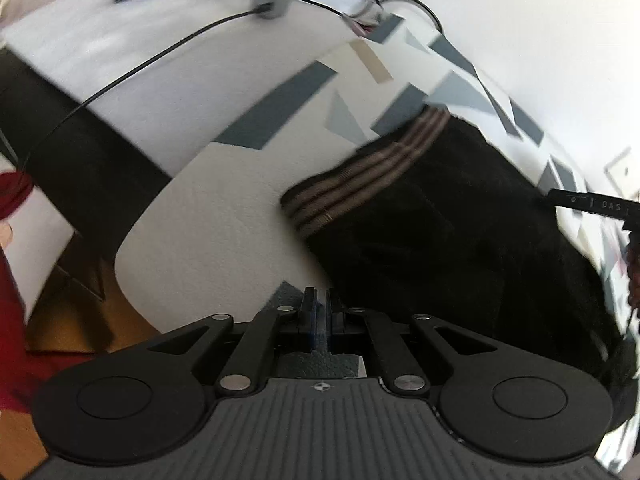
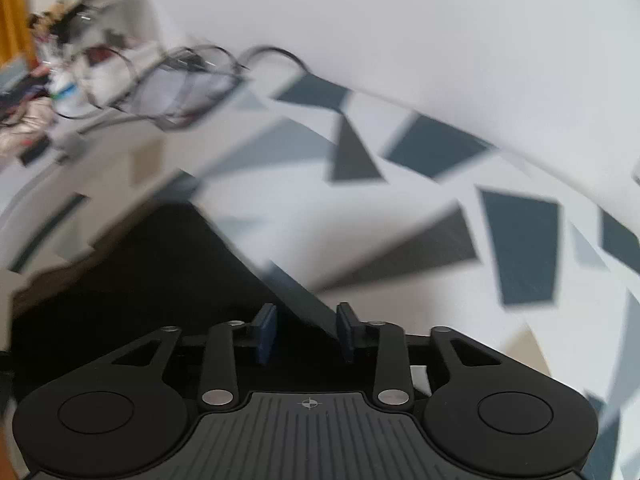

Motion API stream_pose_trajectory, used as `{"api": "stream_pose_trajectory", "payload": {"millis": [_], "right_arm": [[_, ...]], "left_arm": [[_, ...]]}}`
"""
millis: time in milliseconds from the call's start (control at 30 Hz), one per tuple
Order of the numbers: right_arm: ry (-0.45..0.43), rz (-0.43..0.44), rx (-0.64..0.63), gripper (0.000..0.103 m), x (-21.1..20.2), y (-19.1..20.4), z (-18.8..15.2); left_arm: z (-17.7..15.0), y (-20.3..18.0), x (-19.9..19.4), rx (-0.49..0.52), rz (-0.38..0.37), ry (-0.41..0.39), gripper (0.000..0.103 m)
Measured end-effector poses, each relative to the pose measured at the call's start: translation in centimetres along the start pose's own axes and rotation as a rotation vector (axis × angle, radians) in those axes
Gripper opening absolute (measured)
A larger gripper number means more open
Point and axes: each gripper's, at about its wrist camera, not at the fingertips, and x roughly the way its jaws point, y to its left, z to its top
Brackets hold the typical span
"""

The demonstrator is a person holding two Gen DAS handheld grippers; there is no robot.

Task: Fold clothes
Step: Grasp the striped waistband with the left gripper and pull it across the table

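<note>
A black garment [image 1: 432,232] with a brown-striped band lies on my patterned bedspread [image 2: 440,208]. My left gripper [image 1: 321,312] is pinched nearly closed, apparently gripping nothing, while my right gripper [image 2: 307,328] is spread wide over the garment's edge. Any fold should keep edges aligned and the cloth flat.

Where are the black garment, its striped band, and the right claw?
black garment [image 1: 440,232]: left wrist view, on the plain dark cloth.
striped band [image 1: 360,178]: left wrist view, on the brown-striped ribbed edge.
right claw [image 2: 306,332]: right wrist view, midway between its open blue-padded fingertips.
</note>
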Motion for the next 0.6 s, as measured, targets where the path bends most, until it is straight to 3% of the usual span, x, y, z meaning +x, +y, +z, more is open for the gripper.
{"api": "stream_pose_trajectory", "payload": {"millis": [67, 200, 333, 367, 400, 433, 467, 500, 533, 600], "right_arm": [[0.006, 0.054, -0.015, 0.037, 1.2, 1.3, 1.2], [0.002, 0.081, -0.051, 0.045, 4.1, 4.1, 3.0], [0.001, 0.133, -0.061, 0.051, 6.3, 5.9, 4.6], [0.009, 0.161, -0.079, 0.052, 6.3, 6.4, 4.7], [0.017, 0.189, -0.098, 0.053, 6.3, 6.9, 4.8], [0.025, 0.217, -0.116, 0.052, 6.3, 7.3, 4.8], [0.033, 0.245, -0.135, 0.047, 6.3, 7.8, 4.9], [0.041, 0.273, -0.153, 0.025, 6.4, 8.3, 5.0], [0.049, 0.301, -0.171, 0.008, 6.4, 8.7, 5.1], [0.065, 0.357, -0.208, 0.008, 6.4, 9.7, 5.3]], "left_arm": [[0.3, 0.7, 0.2, -0.061, -0.024, 0.011, 0.012], [1.1, 0.8, 1.0, -0.131, -0.068, -0.009, 0.026], [1.9, 0.4, 2.1, -0.137, -0.057, -0.037, 0.026], [2.1, 0.3, 2.2, -0.140, -0.060, -0.046, 0.022], [2.1, 0.3, 2.2, -0.136, -0.055, -0.051, 0.008], [2.1, 0.3, 2.2, -0.132, -0.049, -0.056, 0.007], [2.1, 0.3, 2.2, -0.128, -0.043, -0.062, 0.004], [1.8, 0.4, 2.0, -0.126, -0.035, -0.070, 0.003], [1.6, 0.4, 1.7, -0.124, -0.023, -0.075, 0.003], [1.2, 0.6, 1.3, -0.121, 0.002, -0.085, 0.002]]}}
